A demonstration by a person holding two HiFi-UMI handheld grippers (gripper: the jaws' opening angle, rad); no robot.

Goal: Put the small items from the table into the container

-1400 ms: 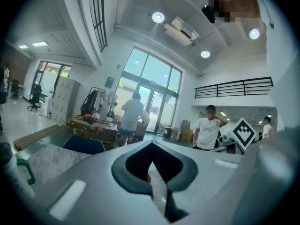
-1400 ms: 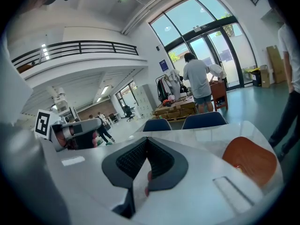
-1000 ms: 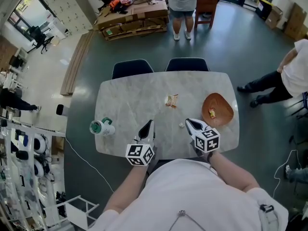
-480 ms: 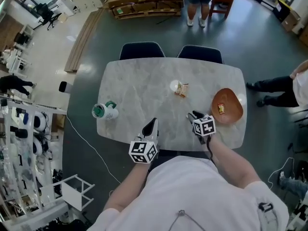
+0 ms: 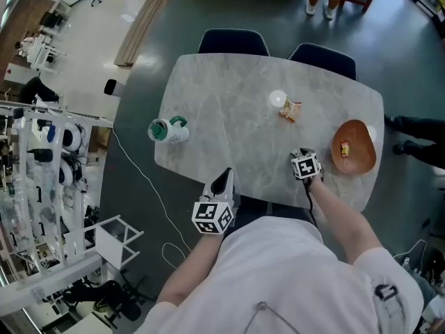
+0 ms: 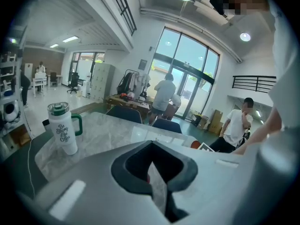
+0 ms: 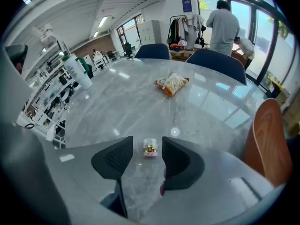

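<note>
Okay, my right gripper [image 7: 146, 143] is spreading its jaws either side of the wrapped candy [image 7: 150, 150] on the near counter [image 7: 140, 102]. I'd sink straight, centre it, squeeze gently, then carry right to the bowl [image 5: 361, 157]. Left gripper [image 5: 224, 181] is pressed together, empty.

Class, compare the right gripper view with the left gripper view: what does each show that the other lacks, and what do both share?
Only the right gripper view: a small clear-wrapped sweet lying on the grey marble table between the right tongs, which are opening, and an orange-and-white snack packet. Only the left gripper view: the left tongs, shut and empty. Both: that table, the white tumbler with a green lid, dark blue chairs.
</note>
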